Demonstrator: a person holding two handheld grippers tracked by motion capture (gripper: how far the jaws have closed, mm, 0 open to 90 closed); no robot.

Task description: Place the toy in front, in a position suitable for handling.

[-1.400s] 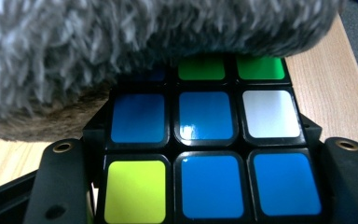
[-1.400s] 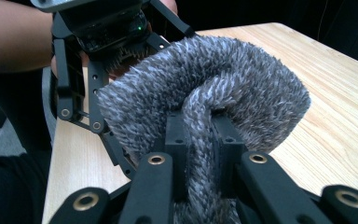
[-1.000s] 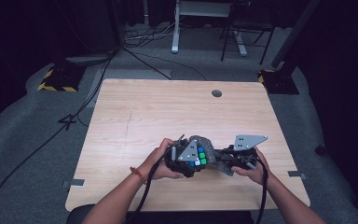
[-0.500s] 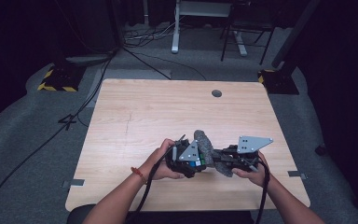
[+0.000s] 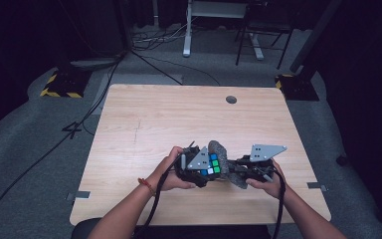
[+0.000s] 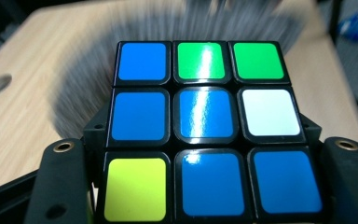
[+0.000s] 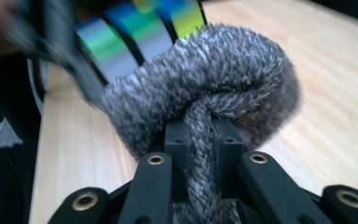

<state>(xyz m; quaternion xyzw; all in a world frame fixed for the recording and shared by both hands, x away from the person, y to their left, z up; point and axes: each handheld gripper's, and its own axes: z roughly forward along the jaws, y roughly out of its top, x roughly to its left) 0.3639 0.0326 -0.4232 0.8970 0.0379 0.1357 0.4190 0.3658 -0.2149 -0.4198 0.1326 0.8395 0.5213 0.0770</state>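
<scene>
A cube is clamped in the left hand-held gripper (image 5: 199,172) and a grey cloth in the right hand-held gripper (image 5: 238,172), over the near part of the surface (image 5: 144,124).

The cube (image 6: 205,126) is held between the left jaws, which are closed on its sides; its facing side is mostly blue, with two green tiles, one white and one yellow-green. The cloth (image 7: 205,93) is pinched between the right jaws, which are closed tight on a fold of it, and its bulging part is pressed against the cube's far side. In the high view the cube (image 5: 211,165) and cloth (image 5: 229,162) are seen together between the two hands, just above the surface's near edge.
</scene>
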